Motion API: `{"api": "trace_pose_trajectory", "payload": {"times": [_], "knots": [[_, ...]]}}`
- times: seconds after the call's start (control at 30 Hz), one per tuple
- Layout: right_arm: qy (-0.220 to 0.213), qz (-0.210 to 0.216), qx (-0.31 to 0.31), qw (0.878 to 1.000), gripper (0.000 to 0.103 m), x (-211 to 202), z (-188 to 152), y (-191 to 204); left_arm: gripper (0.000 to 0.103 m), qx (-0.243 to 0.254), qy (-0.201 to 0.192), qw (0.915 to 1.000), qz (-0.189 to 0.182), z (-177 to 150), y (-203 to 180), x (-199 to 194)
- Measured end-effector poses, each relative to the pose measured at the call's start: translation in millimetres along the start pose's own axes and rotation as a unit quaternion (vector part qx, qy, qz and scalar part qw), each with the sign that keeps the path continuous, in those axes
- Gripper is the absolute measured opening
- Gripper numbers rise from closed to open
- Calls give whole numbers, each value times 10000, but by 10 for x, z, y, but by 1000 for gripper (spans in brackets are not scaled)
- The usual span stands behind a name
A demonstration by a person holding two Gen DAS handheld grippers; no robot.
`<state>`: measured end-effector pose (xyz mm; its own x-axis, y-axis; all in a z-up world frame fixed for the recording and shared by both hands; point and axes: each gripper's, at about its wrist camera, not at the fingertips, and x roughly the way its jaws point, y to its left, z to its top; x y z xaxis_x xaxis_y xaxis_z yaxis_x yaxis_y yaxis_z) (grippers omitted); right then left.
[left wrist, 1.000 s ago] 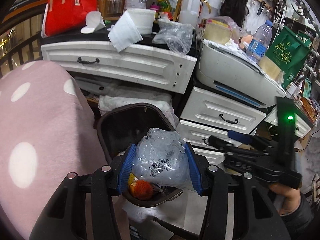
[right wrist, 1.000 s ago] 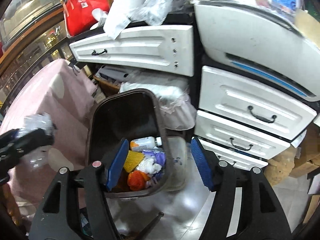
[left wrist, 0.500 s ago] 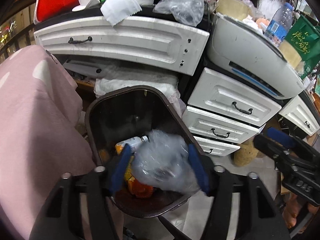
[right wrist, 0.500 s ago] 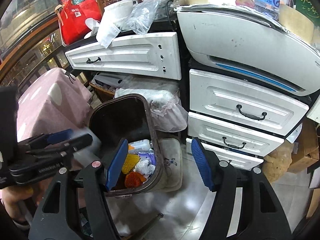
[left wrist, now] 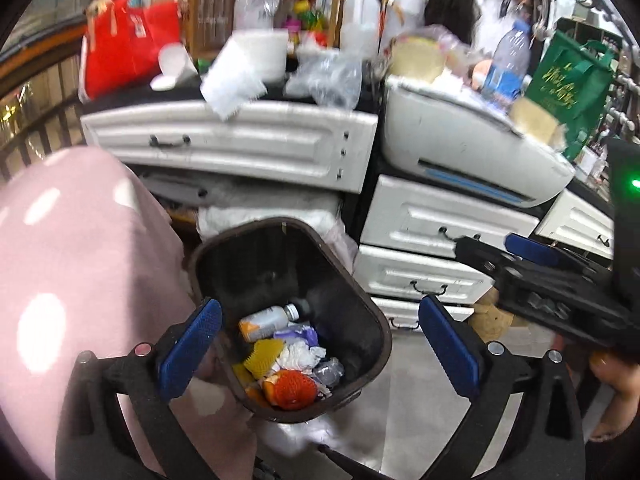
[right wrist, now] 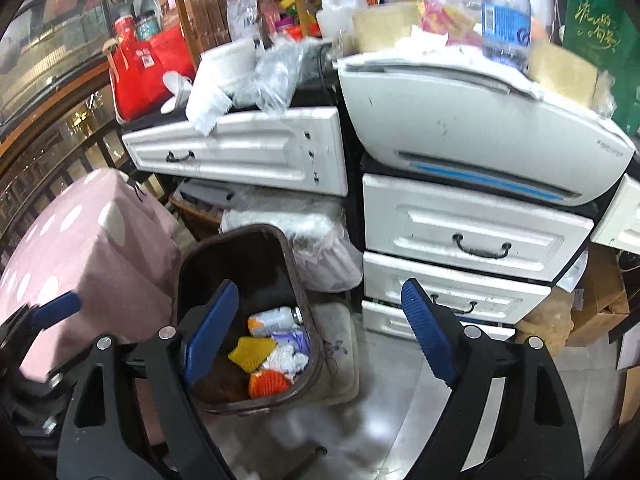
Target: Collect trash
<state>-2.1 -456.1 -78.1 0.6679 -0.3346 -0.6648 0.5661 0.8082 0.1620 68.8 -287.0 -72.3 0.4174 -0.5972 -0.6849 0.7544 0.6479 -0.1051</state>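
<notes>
The left gripper hangs with its jaws spread wide and nothing between them, at the lower centre of the frame over the dark trash bin. Inside the bin lie a small bottle, a yellow mesh piece, crumpled white paper and what may be a clear plastic bag, though blur hides its outline. The right gripper is likewise spread and empty, low in its frame before the white drawers.
</notes>
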Motion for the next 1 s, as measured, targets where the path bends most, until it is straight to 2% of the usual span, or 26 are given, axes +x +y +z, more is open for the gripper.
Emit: {"api": "trace_pose_trajectory", "payload": {"times": [0.13,0.23,0.37,0.53,0.63,0.73,0.87,1.0], "knots": [[-221,116,180,9995,87,-155,39,135,97,-263,-289,9992,78,-56,181,-395],[-449,369,197,9981,90,-321,56,369,97,-515,-519,9972,176,-120,354,-703],[-753,589,200,9952,95,-528,31,722,97,-511,-1029,9902,791,-239,514,-1164],[-983,878,-51,9913,97,-777,-93,1176,97,-705,-1512,9725,1625,-439,782,-1675],[-1118,993,-409,9879,97,-942,-239,1462,97,-917,-1780,9569,2105,-598,909,-1946],[-1284,1099,-736,9829,97,-1117,-407,1674,97,-1015,-1890,9433,2534,-709,976,-2136],[-1777,1157,-1195,9699,98,-1413,-645,1859,97,-1062,-1961,9334,2812,-834,992,-2306],[-1974,1253,-1421,9618,98,-1631,-820,1934,97,-1069,-2255,9177,3092,-983,939,-2478]]}}
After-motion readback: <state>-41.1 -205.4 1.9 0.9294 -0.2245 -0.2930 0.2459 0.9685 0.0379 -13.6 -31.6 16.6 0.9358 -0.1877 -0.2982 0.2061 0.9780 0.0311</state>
